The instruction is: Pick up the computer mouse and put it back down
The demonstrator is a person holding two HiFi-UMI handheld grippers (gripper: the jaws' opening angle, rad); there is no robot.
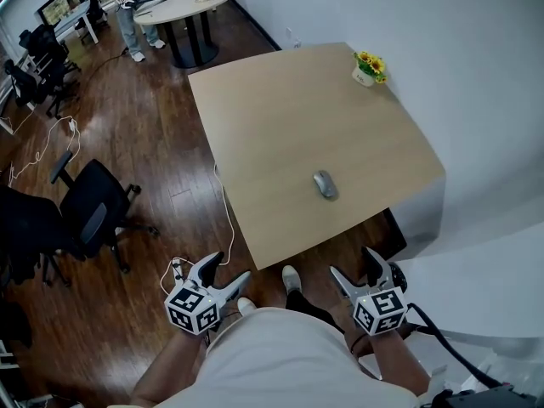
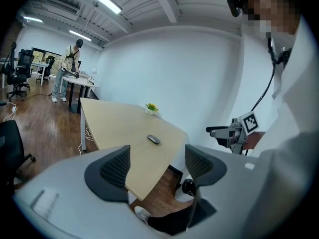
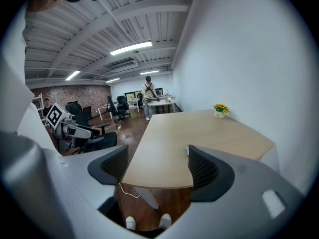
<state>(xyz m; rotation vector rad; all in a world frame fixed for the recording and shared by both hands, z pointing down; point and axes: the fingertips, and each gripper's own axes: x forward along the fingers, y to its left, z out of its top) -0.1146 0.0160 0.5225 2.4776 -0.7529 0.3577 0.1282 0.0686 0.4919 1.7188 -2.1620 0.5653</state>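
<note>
Left gripper [image 2: 156, 164]: ribbed dark pads [image 2: 113, 169] stand wide apart, with nothing between them but the table edge and floor beyond. Right gripper [image 3: 155, 166]: jaws likewise spread wide and empty. In the head view both are held low near the person's waist, short of the near edge of the table [image 1: 280, 117]. The computer mouse [image 1: 325, 184], grey and rounded, lies flat on the tabletop toward the near right part, well apart from both grippers and somewhat nearer the right one. Assessment: it should be light and rigid, with a smooth domed shell that is likely slippery on top. The best hold is probably across the two flanks, pads low to the wood, with moderate pressure. The surface around the mouse is bare, so either jaw has room to come down. The flower pot [image 1: 368, 68] sits at the far corner by the wall, well apart. An office chair [image 1: 89, 206] stands on the floor to the left, clear of the approach. The table's near edge must be crossed first.
</note>
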